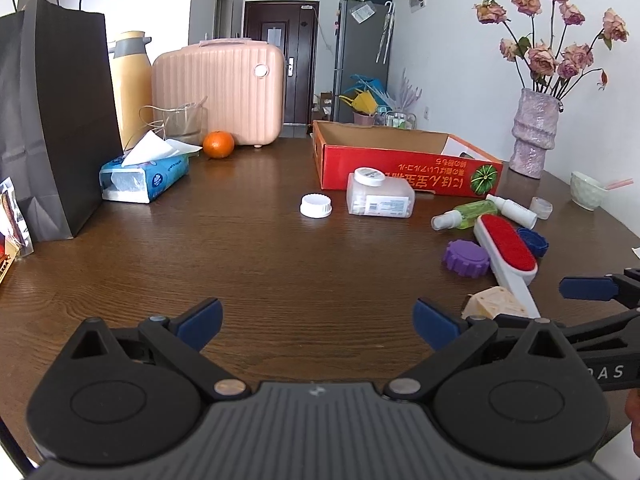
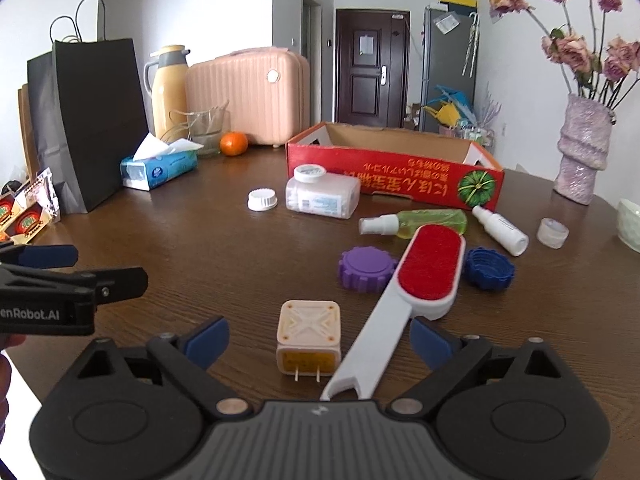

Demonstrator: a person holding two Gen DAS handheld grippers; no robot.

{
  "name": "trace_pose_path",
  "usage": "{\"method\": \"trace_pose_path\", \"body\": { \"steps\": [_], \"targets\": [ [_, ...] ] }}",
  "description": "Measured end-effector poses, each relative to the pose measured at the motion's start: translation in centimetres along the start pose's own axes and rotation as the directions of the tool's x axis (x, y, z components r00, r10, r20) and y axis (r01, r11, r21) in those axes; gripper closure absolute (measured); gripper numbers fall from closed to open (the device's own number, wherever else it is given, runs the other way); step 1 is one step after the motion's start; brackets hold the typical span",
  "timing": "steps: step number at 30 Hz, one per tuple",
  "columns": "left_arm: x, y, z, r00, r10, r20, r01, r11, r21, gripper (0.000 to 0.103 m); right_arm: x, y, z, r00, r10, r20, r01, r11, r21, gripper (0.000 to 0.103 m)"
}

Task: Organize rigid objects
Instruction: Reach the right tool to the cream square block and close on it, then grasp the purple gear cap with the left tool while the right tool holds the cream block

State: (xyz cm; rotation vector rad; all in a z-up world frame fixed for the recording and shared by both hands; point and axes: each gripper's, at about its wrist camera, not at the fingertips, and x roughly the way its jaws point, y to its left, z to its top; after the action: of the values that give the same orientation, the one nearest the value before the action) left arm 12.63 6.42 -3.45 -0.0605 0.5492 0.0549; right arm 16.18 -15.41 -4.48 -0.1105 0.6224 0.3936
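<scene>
Lint brush (image 2: pixel 416 288) handle between spread right claw (image 2: pixel 320 340) tips; left claw (image 1: pixel 318 320) spread over bare table (image 1: pixel 260 260).

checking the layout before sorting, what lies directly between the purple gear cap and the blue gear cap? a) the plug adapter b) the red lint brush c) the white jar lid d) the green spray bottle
b: the red lint brush lies with its head between the purple gear cap and the blue gear cap, touching or nearly touching both.
</scene>
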Motion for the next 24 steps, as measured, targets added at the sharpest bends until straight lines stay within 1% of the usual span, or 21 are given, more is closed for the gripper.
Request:
{"method": "trace_pose_path", "body": {
  "steps": [2, 4, 8, 11, 13, 14, 15, 16, 17, 18, 19, 24],
  "targets": [
    [0.4, 0.2, 0.1, 1.0, 0.002, -0.005, -0.002, 1.0, -0.001, 0.0, 0.7, 0.0, 0.1, 1.0, 0.005, -0.01, -0.005, 1.0, 0.001, 0.007],
    [0.8, 0.4, 0.1, 1.0, 0.005, -0.012, -0.005, 1.0, -0.005, 0.0, 1.3, 0.2, 0.2, 1.0, 0.013, -0.021, -0.013, 1.0, -0.002, 0.014],
    [1.4, 0.7, 0.3, 1.0, 0.009, -0.02, -0.009, 1.0, -0.015, 0.0, 2.2, 0.4, 0.5, 0.999, 0.024, -0.031, -0.024, 1.0, -0.016, 0.02],
    [1.7, 0.9, 0.4, 1.0, 0.01, -0.024, -0.011, 1.0, -0.019, 0.0, 2.9, 0.7, 0.8, 0.998, 0.034, -0.043, -0.035, 0.999, -0.027, 0.027],
    [1.8, 1.0, 0.4, 1.0, 0.012, -0.027, -0.012, 1.0, -0.021, 0.0, 3.4, 0.7, 0.8, 0.998, 0.038, -0.056, -0.04, 0.999, -0.029, 0.034],
    [1.8, 1.0, 0.4, 1.0, 0.013, -0.028, -0.013, 1.0, -0.022, 0.0, 3.8, 0.7, 0.8, 0.997, 0.037, -0.067, -0.039, 0.999, -0.029, 0.036],
    [1.9, 1.1, 0.4, 0.999, 0.013, -0.029, -0.014, 1.0, -0.024, 0.0, 4.1, 0.8, 0.8, 0.996, 0.033, -0.078, -0.035, 0.999, -0.028, 0.039],
    [2.0, 1.1, 0.4, 0.999, 0.013, -0.031, -0.014, 1.0, -0.025, 0.0, 4.5, 0.8, 0.8, 0.995, 0.031, -0.093, -0.034, 0.999, -0.029, 0.048],
    [2.0, 1.1, 0.4, 0.999, 0.013, -0.033, -0.014, 1.0, -0.027, 0.0, 4.8, 0.9, 0.7, 0.993, 0.032, -0.111, -0.036, 0.999, -0.034, 0.053],
    [2.0, 1.1, 0.3, 0.999, 0.013, -0.034, -0.014, 1.0, -0.028, 0.0, 4.8, 0.9, 0.6, 0.994, 0.035, -0.107, -0.039, 0.999, -0.037, 0.065],
    [2.0, 1.1, 0.3, 0.999, 0.011, -0.034, -0.012, 1.0, -0.029, 0.0, 4.8, 0.8, 0.6, 0.993, 0.049, -0.106, -0.053, 0.998, -0.03, 0.065],
    [2.0, 1.1, 0.3, 0.999, 0.012, -0.032, -0.013, 0.999, -0.031, 0.0, 4.5, 0.7, 0.5, 0.994, 0.054, -0.098, -0.056, 0.998, -0.015, 0.065]
  ]
}}
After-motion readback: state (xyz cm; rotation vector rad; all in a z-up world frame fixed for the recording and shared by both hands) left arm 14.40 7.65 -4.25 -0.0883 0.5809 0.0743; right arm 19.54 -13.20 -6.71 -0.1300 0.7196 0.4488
